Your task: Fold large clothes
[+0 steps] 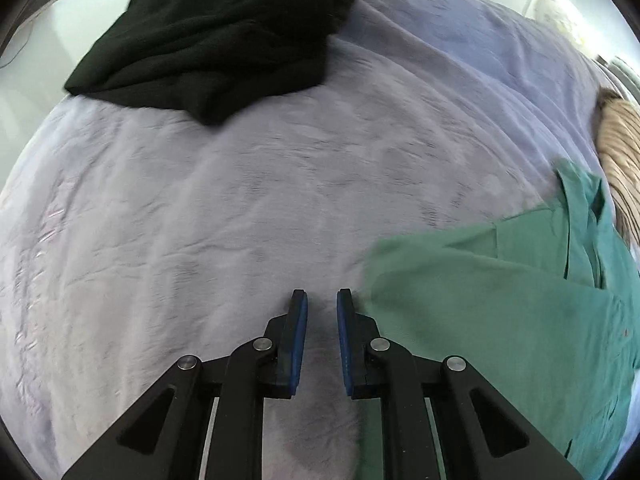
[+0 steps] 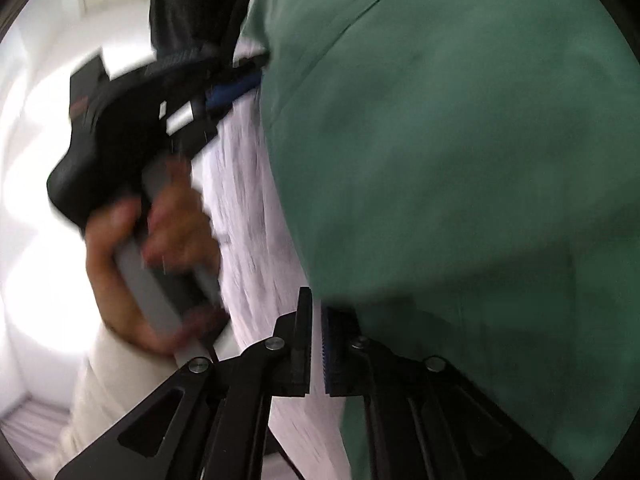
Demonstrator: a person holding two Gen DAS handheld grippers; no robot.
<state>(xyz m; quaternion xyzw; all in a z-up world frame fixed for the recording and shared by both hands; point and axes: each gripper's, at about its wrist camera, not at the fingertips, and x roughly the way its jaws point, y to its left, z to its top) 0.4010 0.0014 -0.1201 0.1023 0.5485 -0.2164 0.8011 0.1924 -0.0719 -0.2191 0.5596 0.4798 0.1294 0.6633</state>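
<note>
Green shirt (image 1: 500,312) lies spread on the lavender blanket (image 1: 240,220), just beside and to the right of my left gripper (image 1: 322,300). That gripper's blue pads (image 1: 301,332) stand a narrow gap apart with only blanket showing between them, holding nothing; its right finger sits next to the shirt's near edge, though I cannot tell if it touches.

My right gripper (image 2: 316,320) is blurred. A slim gap shows between its fingers, and green cloth drapes over the right one, but I cannot tell whether any fabric is pinched.

To do this step well, I think both grippers should take one edge of the shirt, well apart, pinch a single layer, and carry it over evenly so the fold lands straight.

In the right wrist view my left hand (image 2: 160,240) grips its handle beside the shirt. Farther off, a black garment (image 1: 224,36) lies heaped at the blanket's far side, and a tan striped cloth (image 1: 620,152) lies beyond the shirt's collar.
</note>
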